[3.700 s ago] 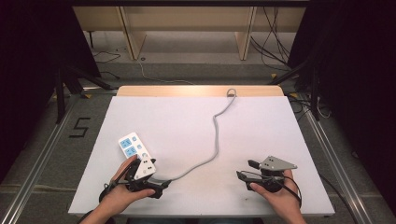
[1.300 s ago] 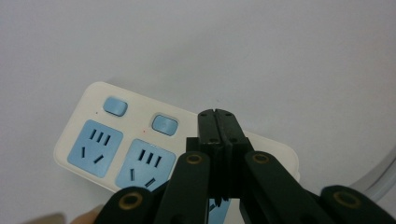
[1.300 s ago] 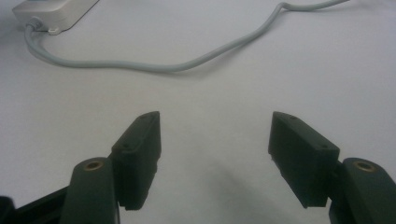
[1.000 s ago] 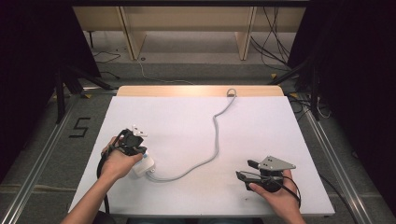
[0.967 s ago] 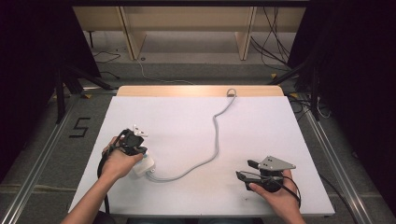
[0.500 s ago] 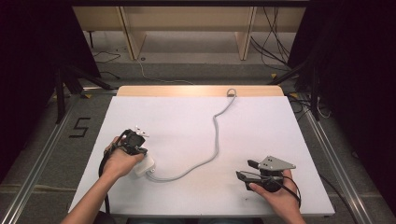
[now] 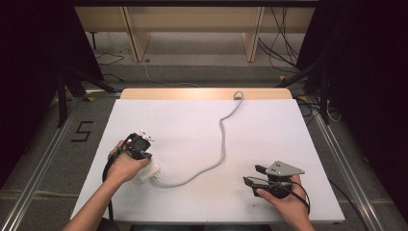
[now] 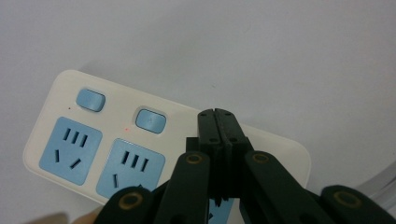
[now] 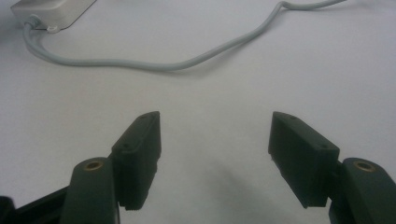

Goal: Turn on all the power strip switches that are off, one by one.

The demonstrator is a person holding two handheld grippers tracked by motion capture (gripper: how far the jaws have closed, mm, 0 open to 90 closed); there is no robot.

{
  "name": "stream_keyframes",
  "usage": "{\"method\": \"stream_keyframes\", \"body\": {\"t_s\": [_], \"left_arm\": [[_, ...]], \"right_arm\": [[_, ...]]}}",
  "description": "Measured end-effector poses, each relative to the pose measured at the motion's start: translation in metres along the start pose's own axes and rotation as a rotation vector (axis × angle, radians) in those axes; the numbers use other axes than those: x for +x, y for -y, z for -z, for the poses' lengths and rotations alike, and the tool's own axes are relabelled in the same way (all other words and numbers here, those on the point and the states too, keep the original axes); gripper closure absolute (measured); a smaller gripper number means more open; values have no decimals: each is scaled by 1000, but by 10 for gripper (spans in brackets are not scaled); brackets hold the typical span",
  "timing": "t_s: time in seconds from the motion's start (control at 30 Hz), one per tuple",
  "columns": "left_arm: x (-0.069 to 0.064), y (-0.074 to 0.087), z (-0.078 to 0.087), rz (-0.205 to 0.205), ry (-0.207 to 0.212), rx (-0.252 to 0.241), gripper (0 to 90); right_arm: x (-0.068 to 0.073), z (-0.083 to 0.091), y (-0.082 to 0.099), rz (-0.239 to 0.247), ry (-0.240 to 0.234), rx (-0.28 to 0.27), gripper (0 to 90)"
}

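With its jaws clenched together, the left gripper (image 8: 218,140) is now being pressed over the cream power strip with blue sockets (image 8: 84,140), shifted from beside it, at the white tabletop's (image 7: 269,130) near left, probably toward a switch, while the right gripper (image 7: 253,175) is being rested with jaws released.

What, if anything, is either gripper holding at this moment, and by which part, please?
Nothing is held. The left gripper is shut with nothing between its jaws, poised over the power strip. The right gripper is open above the table.

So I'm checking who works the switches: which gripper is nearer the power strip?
Left. The left gripper, jaws shut, hangs right over the power strip beside its blue switches. The right gripper, jaws open, sits well off across the table.
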State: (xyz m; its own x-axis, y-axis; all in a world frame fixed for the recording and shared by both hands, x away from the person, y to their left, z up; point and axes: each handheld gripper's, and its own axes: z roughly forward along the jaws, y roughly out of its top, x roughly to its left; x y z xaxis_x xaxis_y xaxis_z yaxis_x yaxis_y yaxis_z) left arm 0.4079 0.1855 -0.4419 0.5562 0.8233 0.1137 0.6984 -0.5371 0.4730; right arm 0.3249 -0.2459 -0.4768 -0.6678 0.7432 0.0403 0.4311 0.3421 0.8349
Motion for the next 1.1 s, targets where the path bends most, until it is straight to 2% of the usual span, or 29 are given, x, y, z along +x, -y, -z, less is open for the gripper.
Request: {"method": "stream_keyframes", "body": {"t_s": [0.23, 0.37, 0.47, 0.57, 0.63, 0.73, 0.8, 0.83, 0.87, 0.9, 0.97, 1.1], "left_arm": [[1, -2, -1, 17, 14, 18, 897], [0, -2, -2, -3, 3, 21, 897], [1, -2, -2, 6, 9, 24, 897], [-2, -2, -3, 0, -4, 29, 898], [-7, -4, -3, -29, -39, 40, 898], [-8, -3, -3, -35, -47, 32, 897], [-5, -1, -3, -11, -26, 17, 897], [1, 1, -2, 13, 9, 7, 897], [1, 1, -2, 13, 9, 7, 897], [4, 2, -1, 32, 32, -13, 897], [8, 3, -1, 48, 47, -4, 897], [14, 5, 3, 75, 44, -31, 897]], "right_arm": [[0, 0, 0, 2, -1, 5, 357], [0, 0, 0, 4, 1, 6, 361], [0, -1, 0, 4, -1, 8, 361], [0, -1, 0, 5, -2, 10, 362], [1, -1, 0, 7, 0, 8, 367], [0, 0, 0, 11, 0, 6, 367], [0, 0, 0, 11, 0, 8, 367], [0, 0, 0, 10, -1, 7, 368], [0, 0, 0, 10, -1, 7, 368], [-1, 0, 0, 10, -4, 9, 367], [-1, 0, 0, 10, -3, 11, 368], [-1, 0, -1, 7, -4, 8, 379]]}}
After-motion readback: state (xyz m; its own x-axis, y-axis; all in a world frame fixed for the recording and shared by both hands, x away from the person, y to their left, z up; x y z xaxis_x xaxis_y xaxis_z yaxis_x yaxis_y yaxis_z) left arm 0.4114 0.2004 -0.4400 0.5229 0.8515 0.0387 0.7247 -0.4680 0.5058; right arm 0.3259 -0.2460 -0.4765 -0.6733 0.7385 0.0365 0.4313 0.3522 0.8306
